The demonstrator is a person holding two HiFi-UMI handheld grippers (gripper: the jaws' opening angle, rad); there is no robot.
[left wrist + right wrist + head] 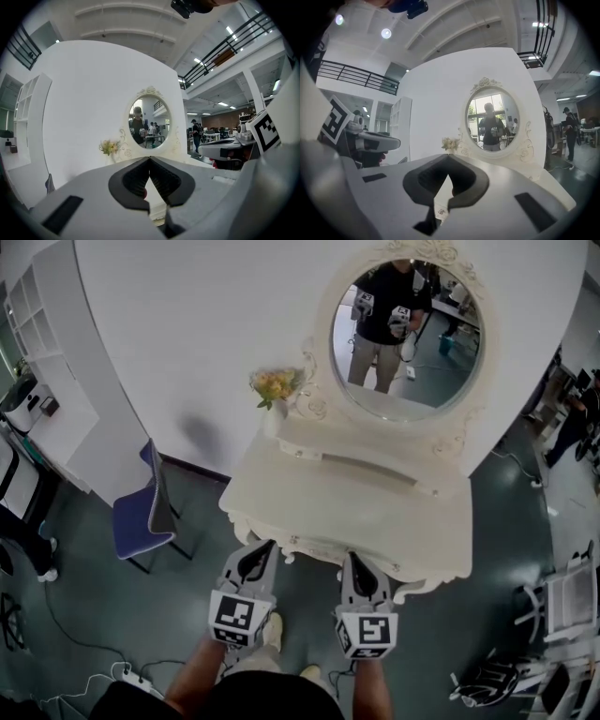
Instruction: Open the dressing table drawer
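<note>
Seemingly poised to start, I hold my left gripper (263, 549) and right gripper (355, 561) side by side and level, just short of the cream dressing table (441, 540). Both jaws are clenched on nothing. This lines them up with the drawer, which I judge sits under the front edge of the tabletop (309, 498); from above its front is hidden. An oval mirror (408, 334) stands at the back edge, flowers (275, 383) at the back left corner. A blue chair (145, 512) stands off left; nothing blocks me.

One dressing table (309, 493), one mirror (408, 334), one flower bunch (275, 385), one chair (141, 517), one shelf unit (47, 362). Two grippers: left gripper (267, 545), right gripper (354, 557).
</note>
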